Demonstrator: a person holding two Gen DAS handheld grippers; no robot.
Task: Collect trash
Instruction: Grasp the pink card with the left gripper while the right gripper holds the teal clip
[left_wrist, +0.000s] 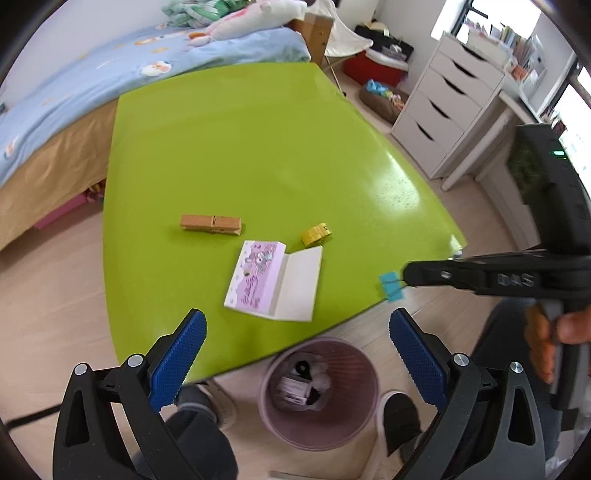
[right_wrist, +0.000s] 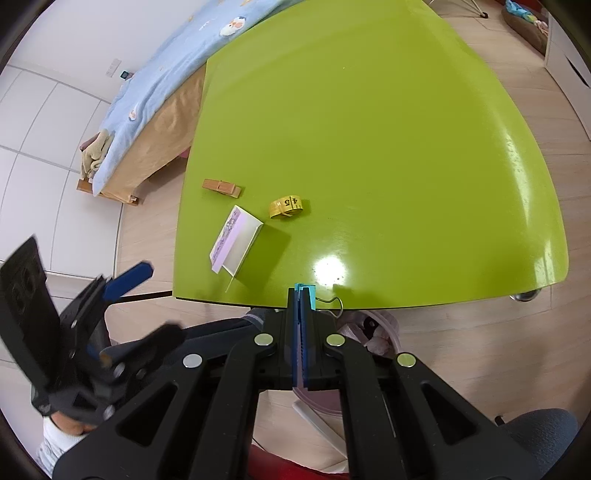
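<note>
Right gripper (right_wrist: 301, 295) pinches a teal binder clip (right_wrist: 309, 295) at the green table (right_wrist: 369, 129) edge, pink bin (left_wrist: 317, 391) at six o'clock below; left gripper (left_wrist: 297, 332) gapes empty. A shallow bite could drop the clip short

I see a lime-green desk (left_wrist: 258, 147) on pale wood flooring (left_wrist: 48, 314). Beyond its far edge stands a bed (left_wrist: 74, 92) with blue bedding; a white drawer unit (left_wrist: 443, 110) sits under bright windows (left_wrist: 576, 122).
</note>
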